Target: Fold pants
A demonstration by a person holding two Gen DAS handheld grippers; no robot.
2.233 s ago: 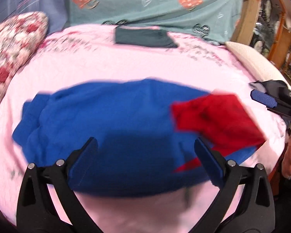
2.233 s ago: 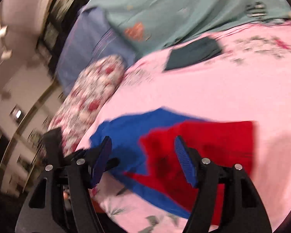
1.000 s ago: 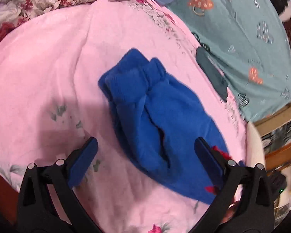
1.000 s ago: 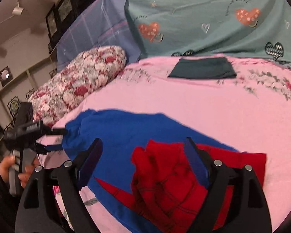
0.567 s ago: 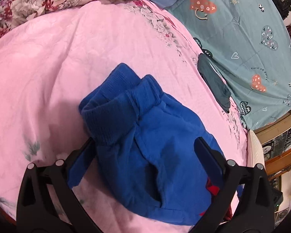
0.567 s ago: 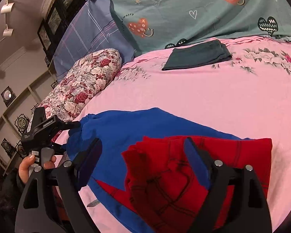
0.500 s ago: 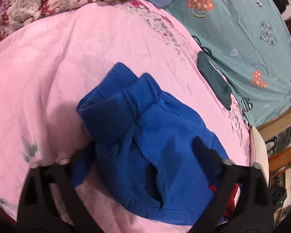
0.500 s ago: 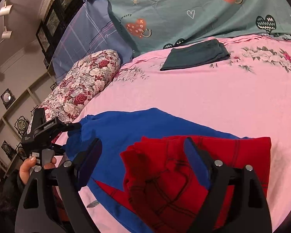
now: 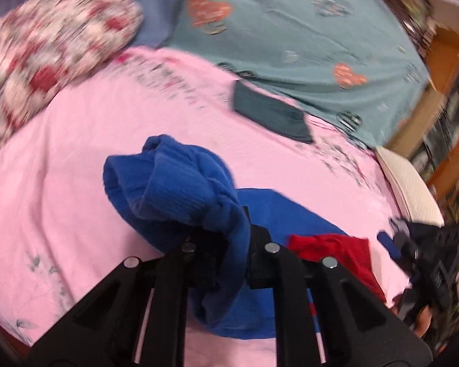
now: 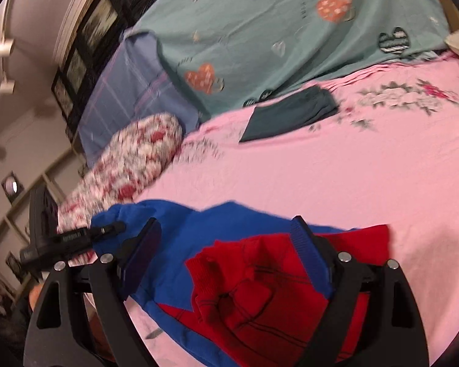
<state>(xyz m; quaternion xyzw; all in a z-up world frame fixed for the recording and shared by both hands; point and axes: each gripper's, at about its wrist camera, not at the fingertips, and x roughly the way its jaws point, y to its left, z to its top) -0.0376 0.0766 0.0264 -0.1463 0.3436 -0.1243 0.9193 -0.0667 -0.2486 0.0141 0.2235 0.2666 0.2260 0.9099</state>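
A: Pants [image 9: 180,189], left wrist view: blue fleece with a red section [image 9: 330,250], lying on the pink bed [image 9: 113,122]. The left gripper [image 9: 232,260] has just been closing, and its fingers are clamped on the bunched blue cuff end, which stands lifted clear of the sheet.

B: How should the fold be carried?

A: Probably by drawing the cuffs across toward the red end, low and level, so the lower layer stays flat. The bunching suggests a deep bite, so the edges may need squaring after release.

B: And the right wrist view?

A: The right gripper [image 10: 226,244] hovers over the red section [image 10: 260,290], fingers wide apart and pressing on nothing. It could pin that end while the left carries over. The left gripper [image 10: 76,238] shows at the far blue end.

B: Any containers?

A: None visible. A folded dark garment [image 10: 287,113] lies apart near the teal bedding [image 10: 290,30], beside a floral pillow [image 10: 131,162].
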